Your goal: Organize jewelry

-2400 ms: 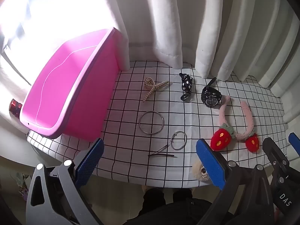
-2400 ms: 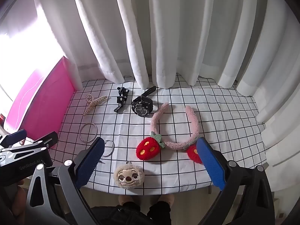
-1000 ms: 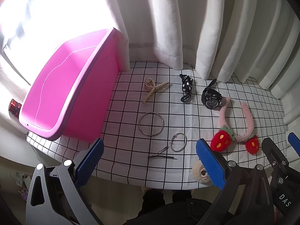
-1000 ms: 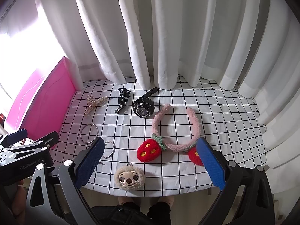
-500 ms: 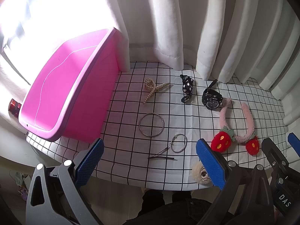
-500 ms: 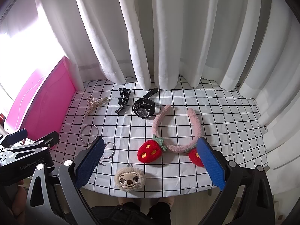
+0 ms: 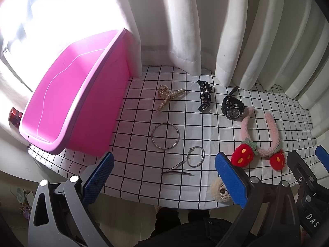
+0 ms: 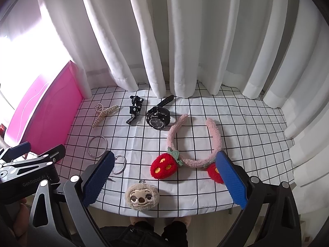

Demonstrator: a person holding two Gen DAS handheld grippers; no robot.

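- Left gripper (image 7: 162, 177) hangs over the near table edge, jaws spread wide, nothing between them; it looks at the small pieces and the bin, so likely staged for the first pick.
- Right gripper (image 8: 163, 177) also gapes wide and empty, low over the near edge, with the sloth plush charm (image 8: 142, 198) and the strawberry headband (image 8: 193, 144) ahead of it.
- Pink storage bin (image 7: 72, 100) stands on the left of the checkered tablecloth (image 7: 205, 127), open top, probably the drop target, so it sits on the left gripper's side.
- Jewelry is laid out apart on the cloth, none in the bin as far as visible: pearl hair claw (image 7: 167, 97), black polka-dot clip (image 7: 205, 95) and black wristwatch (image 7: 233, 109) in the back row near the white curtain (image 8: 164, 41).
- Large silver bangle (image 7: 165, 135) lies mid-cloth; small silver ring bangle (image 7: 195, 156) is nearer, just beside the thin black hairpin (image 7: 176, 170).
- Pieces spaced out, which should give the jaws room around each one.
- Small red object (image 7: 14, 114) sits beyond the bin on the far left; cannot tell what it is.
- Versus earlier frames: no item has moved, both grippers stay open and empty; only slight drift of the views, the layout sitting a bit farther off. Task not started.
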